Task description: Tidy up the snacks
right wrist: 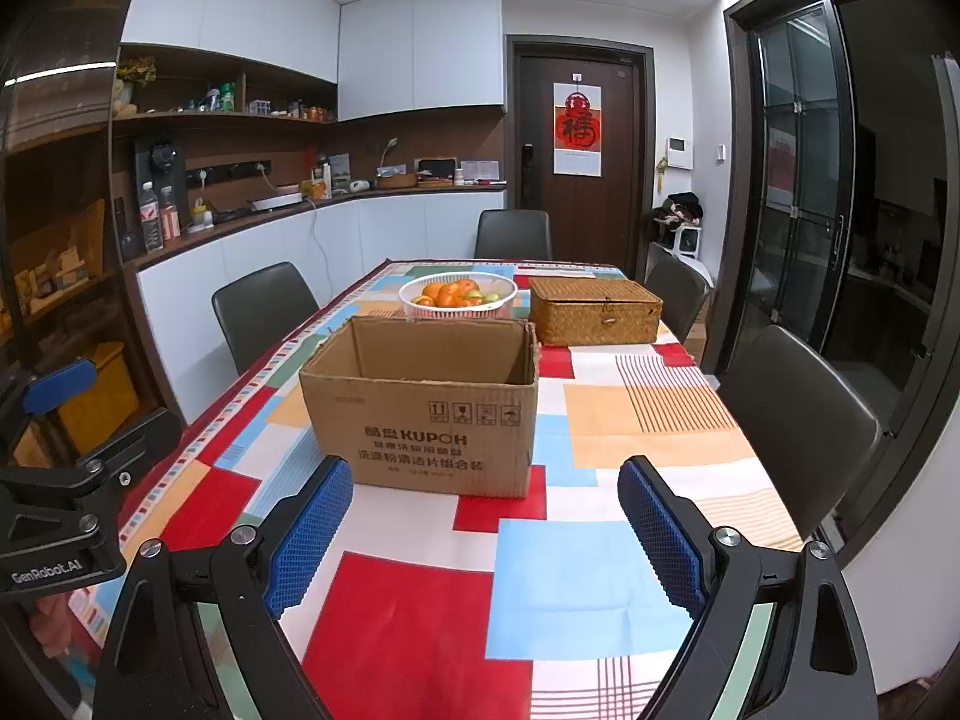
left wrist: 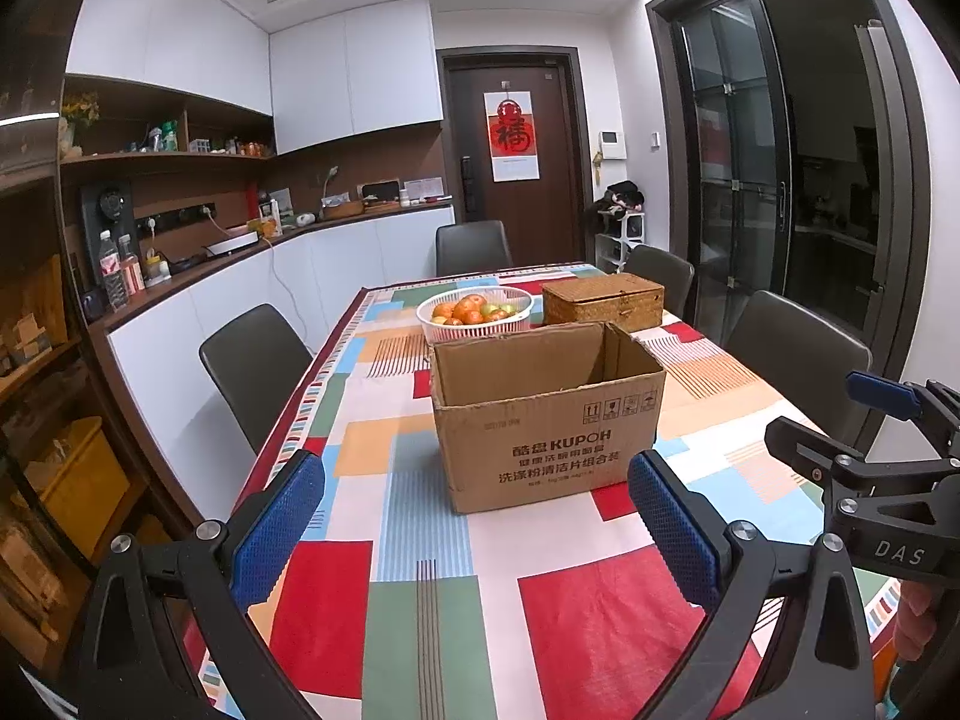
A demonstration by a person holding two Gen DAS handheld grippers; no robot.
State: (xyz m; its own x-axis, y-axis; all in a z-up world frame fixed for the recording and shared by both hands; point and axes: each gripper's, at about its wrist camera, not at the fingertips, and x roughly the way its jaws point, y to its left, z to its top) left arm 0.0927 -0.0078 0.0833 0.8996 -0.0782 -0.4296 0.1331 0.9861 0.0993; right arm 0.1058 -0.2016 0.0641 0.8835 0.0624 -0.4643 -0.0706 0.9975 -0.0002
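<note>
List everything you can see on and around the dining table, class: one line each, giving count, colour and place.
cardboard box: one, brown, open-topped, near middle of the table
fruit basket: one, white, holding orange and green fruit, behind the box
wicker box: one, tan, lid shut, right of the fruit basket
tablecloth: one, red, blue, green, orange and white patches, covering the table
chairs: four seen, dark grey, around the table
door: one, dark brown, red poster on it, far wall
left tongs: one, black with blue pads, open, empty
right tongs: one, black with blue pads, open, empty
</note>
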